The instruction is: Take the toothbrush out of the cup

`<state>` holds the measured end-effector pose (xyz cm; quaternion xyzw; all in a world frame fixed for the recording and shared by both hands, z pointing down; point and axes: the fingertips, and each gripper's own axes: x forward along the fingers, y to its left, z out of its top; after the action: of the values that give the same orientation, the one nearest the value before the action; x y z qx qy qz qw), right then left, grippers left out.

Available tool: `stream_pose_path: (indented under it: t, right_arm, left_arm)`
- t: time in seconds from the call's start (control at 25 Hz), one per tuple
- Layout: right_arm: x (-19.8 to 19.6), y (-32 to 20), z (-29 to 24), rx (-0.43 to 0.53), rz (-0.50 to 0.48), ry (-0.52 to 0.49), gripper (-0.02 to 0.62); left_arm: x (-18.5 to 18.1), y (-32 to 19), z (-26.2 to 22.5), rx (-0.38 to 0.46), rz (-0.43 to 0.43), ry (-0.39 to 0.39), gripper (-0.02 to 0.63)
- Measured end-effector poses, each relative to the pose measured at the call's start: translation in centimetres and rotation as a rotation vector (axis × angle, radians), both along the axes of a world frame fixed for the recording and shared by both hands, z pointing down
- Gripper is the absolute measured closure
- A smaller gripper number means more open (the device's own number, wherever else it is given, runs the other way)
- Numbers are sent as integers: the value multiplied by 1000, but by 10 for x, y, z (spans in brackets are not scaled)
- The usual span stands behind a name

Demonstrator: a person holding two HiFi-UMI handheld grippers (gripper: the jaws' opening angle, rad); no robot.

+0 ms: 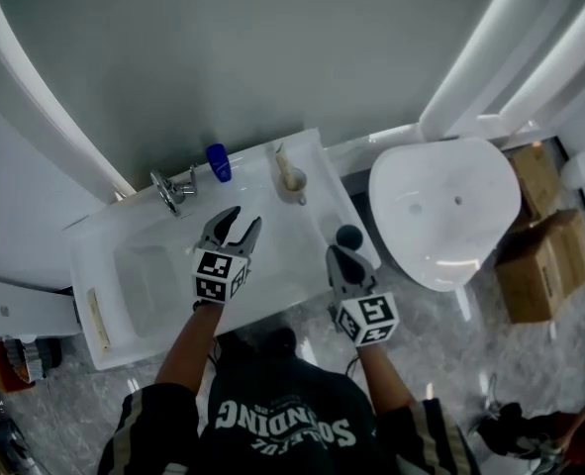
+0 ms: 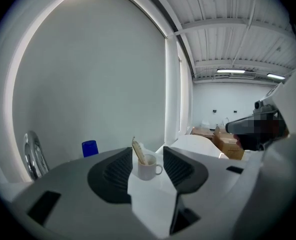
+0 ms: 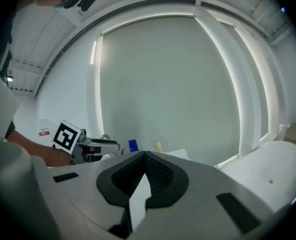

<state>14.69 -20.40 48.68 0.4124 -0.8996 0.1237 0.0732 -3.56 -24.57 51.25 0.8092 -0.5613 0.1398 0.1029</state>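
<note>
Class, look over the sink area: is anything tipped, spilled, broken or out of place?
Nothing stands out. The white cup stands upright at the back edge of the sink with the toothbrush leaning inside; the blue container by the tap is upright too.

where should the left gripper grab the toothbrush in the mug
Grip the toothbrush on the length standing clear above the mug rim. In the left gripper view it leans left, away from the handle on the right, so bring the open left gripper in from the front, above the rim.
</note>
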Motion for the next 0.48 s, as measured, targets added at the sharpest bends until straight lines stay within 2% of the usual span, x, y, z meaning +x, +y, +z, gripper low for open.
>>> stream_pose_path:
  t: [0.32, 0.48]
  right_arm:
    - [9, -6, 3, -20, 15, 19, 600]
    - [12, -7, 14, -38, 24, 40, 600]
  left_arm:
    - [13, -27, 14, -25, 11, 31, 431]
    - [22, -45, 26, -50, 32, 15, 431]
